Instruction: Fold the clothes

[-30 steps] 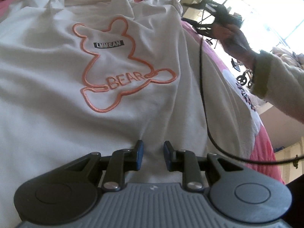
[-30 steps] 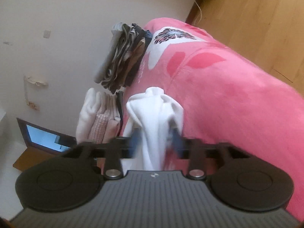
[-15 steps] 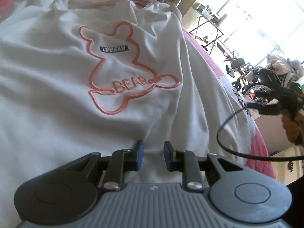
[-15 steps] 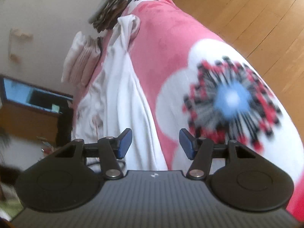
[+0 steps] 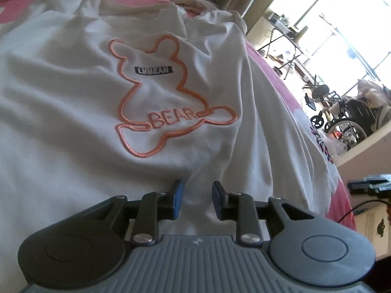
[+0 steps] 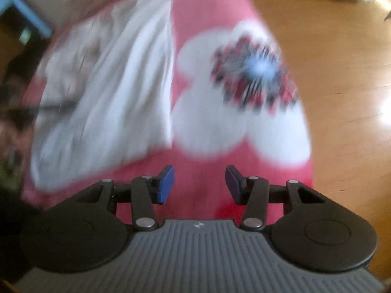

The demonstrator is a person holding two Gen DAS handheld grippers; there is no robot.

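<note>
White T-shirt (image 5: 102,112) with the orange bear outline (image 5: 168,102) lies spread front-up on the pink flowered blanket (image 6: 207,34), likely flattened so a fold can begin. Just below the bear outline, the left gripper (image 5: 195,196) angles down at the shirt's lower part, its fingers narrowly parted with cloth between them; whether they pinch it I cannot tell. Off the shirt's side edge, the right gripper (image 6: 199,183) hovers over bare blanket, empty; its jaws, still spread, have just been closing, probably approaching that edge.
</note>
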